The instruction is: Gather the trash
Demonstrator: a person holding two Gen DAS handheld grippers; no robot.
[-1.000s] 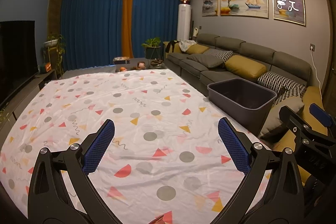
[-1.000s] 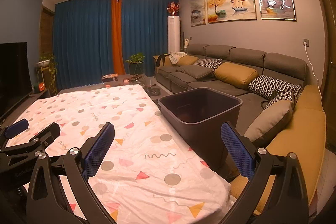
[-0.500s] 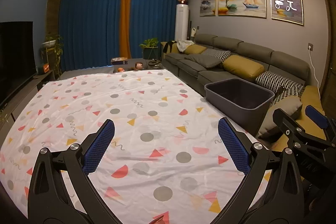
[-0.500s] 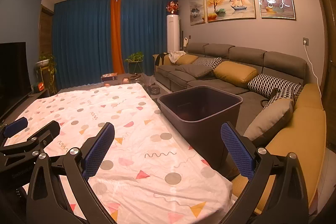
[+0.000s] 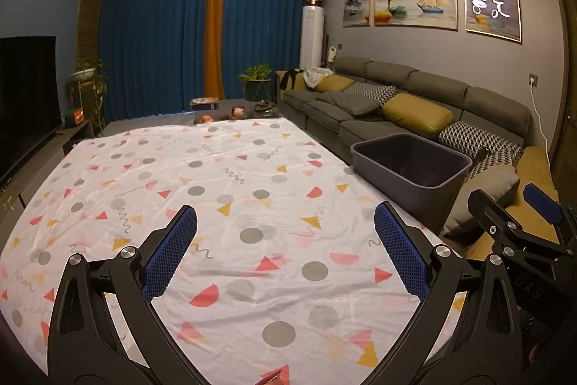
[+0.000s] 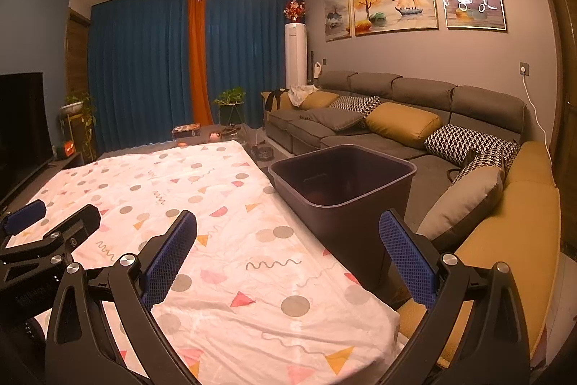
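I hold my left claw (image 5: 285, 255) and right claw (image 6: 286, 257) spread wide and empty above the patterned white tablecloth (image 5: 223, 190); no trash shows there. The dark plastic bin (image 6: 342, 183) waits open-topped beside the table's right edge, within easy reach for dropping.

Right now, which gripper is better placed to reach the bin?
Right. The right gripper is open with the dark bin just ahead of it; the left gripper, also open, faces the patterned sheet, bin off to its side.
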